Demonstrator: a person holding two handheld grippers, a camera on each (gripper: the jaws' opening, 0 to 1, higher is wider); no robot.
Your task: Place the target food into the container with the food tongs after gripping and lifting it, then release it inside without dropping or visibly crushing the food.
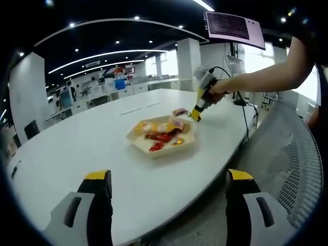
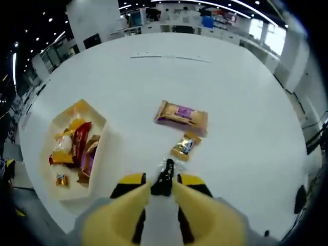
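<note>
Now the left claw (image 1: 169,192) hangs open, well short of the tray (image 1: 136,139). Right claw (image 2: 164,185) pinches a dark tool, seemingly tongs (image 2: 165,179); gold candy (image 2: 185,146) lies just ahead. Squeeze gently, lift level.

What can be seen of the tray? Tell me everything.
The tray is a shallow, pale cream container with angled corners, looking like paper or pulp. It sits flat on the white table, upright. Inside lie several wrapped snacks in red, yellow and orange. In the right gripper view its near wall lies just left of the right tongs, apparently not touching. A purple packet lies on the table beside it.
</note>
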